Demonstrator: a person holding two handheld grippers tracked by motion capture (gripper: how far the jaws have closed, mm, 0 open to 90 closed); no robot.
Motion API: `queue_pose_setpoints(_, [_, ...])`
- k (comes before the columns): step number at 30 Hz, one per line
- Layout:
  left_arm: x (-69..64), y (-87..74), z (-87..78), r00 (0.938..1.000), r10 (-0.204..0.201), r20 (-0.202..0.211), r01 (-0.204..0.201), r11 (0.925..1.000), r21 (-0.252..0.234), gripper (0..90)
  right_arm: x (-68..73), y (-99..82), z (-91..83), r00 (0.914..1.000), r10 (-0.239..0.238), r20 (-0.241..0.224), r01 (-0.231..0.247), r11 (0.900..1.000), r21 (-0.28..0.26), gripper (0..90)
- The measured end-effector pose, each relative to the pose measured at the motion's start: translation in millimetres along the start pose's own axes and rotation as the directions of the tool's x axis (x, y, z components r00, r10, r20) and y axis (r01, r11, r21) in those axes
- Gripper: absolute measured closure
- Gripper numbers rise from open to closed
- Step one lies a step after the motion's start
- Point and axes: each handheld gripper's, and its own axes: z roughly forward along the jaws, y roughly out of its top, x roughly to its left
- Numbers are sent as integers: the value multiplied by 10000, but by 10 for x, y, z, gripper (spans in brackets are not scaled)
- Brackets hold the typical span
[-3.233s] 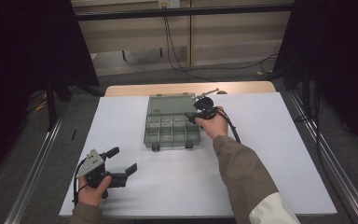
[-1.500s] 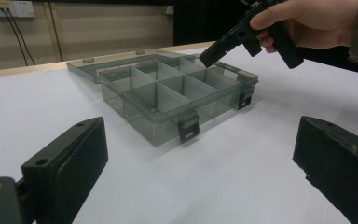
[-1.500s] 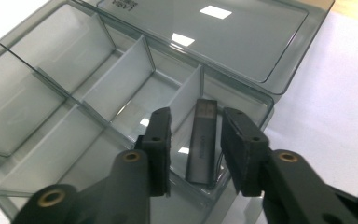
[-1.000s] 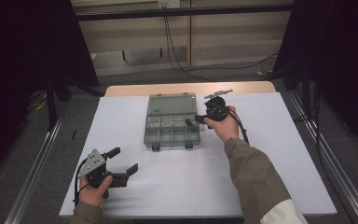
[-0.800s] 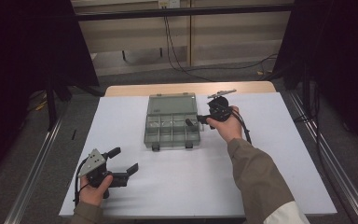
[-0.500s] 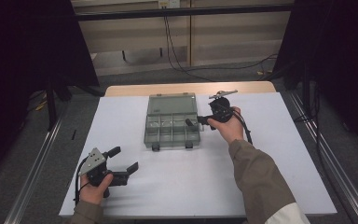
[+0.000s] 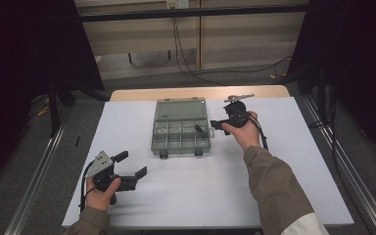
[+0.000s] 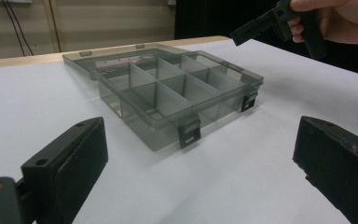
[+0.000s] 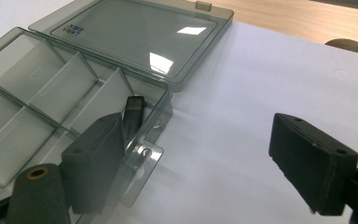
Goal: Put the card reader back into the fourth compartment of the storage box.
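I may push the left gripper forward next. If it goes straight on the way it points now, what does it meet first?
Most likely the compartment box: in the left gripper view, its latched front wall lies ahead between the open jaws of the left gripper, across bare white table. Depth is hard to judge.

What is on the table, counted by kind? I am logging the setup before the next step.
Clear compartment box with lid open flat: 1
Black latches on the box's front edge: 2
Small black stick-shaped item in a compartment at the box's right end: 1
Handheld grippers, left gripper and right gripper, both open: 2
Total: 6
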Motion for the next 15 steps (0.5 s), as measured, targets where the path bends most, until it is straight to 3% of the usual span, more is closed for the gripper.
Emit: queue_pose_setpoints(15, [20,76,92,9997,-245,57,243,9992,331,32,-51,-4,-6,9999,67,135,-65,9999,-138,167])
